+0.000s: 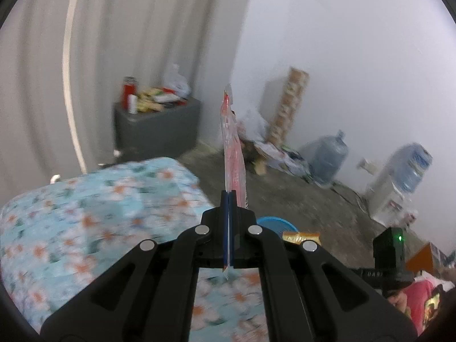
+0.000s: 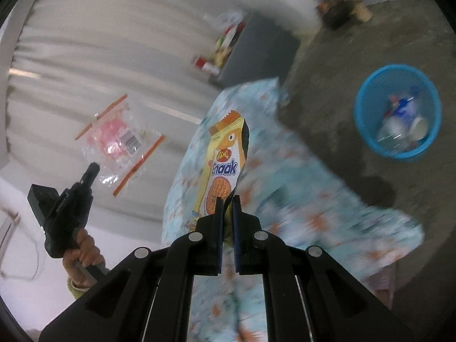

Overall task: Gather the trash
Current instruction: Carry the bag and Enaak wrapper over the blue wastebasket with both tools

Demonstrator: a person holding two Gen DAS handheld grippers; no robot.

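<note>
Now both pieces of trash are already in hand. The yellow snack wrapper (image 2: 225,168) sits pinched at its lower end in the right claw (image 2: 227,199), whose jaws are closed to a narrow slit on it; its long axis runs straight out ahead of the fingers. The clear pink-printed wrapper (image 1: 234,154) is clamped edge-on in the left claw (image 1: 228,196), jaws fully closed on the film, and likewise stands up along the claw's line; in the right wrist view the same wrapper (image 2: 118,139) hangs out flat beyond the left claw (image 2: 92,168), with the person's hand (image 2: 84,252) on the handle.

The relation that matters is to the blue basket (image 2: 397,111) on the concrete floor (image 2: 327,65). In the right view it lies to the upper right of the claw, apart from the snack wrapper, past the edge of the floral bedding (image 2: 299,188), with some rubbish already inside. In the left view only a sliver of its rim (image 1: 275,223) shows, just behind the right finger, with the yellow wrapper's end (image 1: 300,238) beside it.

Judging by this, the right hand looks the nearer to the basket, so it would most likely drop first, once the wrapper's free end is over the opening; the light film in the left may cling or drift on release
</note>
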